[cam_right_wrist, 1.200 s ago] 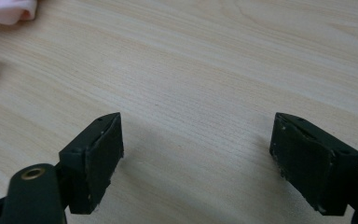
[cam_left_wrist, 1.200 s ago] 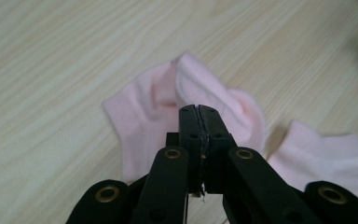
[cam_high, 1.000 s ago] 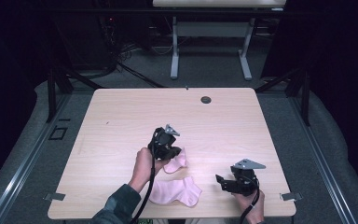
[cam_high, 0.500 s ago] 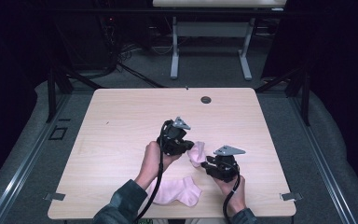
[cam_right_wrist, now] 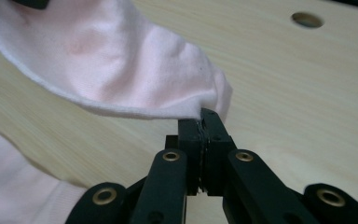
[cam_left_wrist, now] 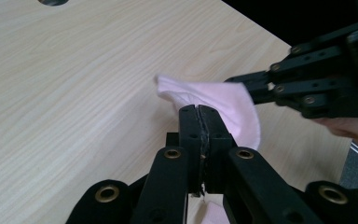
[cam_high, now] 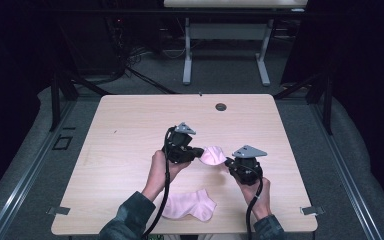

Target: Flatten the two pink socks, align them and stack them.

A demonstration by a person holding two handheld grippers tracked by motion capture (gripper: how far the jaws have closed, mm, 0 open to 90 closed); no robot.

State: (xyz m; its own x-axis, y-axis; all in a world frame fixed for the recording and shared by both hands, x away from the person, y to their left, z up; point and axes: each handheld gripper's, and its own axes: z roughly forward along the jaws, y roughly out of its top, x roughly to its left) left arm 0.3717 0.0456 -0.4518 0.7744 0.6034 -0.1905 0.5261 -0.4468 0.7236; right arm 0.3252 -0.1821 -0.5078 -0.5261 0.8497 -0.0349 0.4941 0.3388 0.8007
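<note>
A small pink sock (cam_high: 212,156) hangs stretched above the wooden table (cam_high: 130,130) between both grippers. My left gripper (cam_high: 200,153) is shut on its left edge; in the left gripper view the closed jaws (cam_left_wrist: 199,113) pinch the sock (cam_left_wrist: 223,98). My right gripper (cam_high: 228,162) has just been closing and now pinches the sock's right edge (cam_right_wrist: 121,65), with its jaws (cam_right_wrist: 204,122) pressed together on the fabric. A second pink sock (cam_high: 190,205) lies flat near the table's front edge, below the hands.
A round cable hole (cam_high: 221,106) sits near the table's far edge. Metal clips (cam_high: 310,210) mark the front corners. Another table's legs (cam_high: 225,55) stand on the floor beyond. The second sock (cam_right_wrist: 14,186) lies close under the right gripper.
The left gripper lifted one sock off the other and carried it right. The right gripper came in from the right, rose, and closed on that sock's free edge.
</note>
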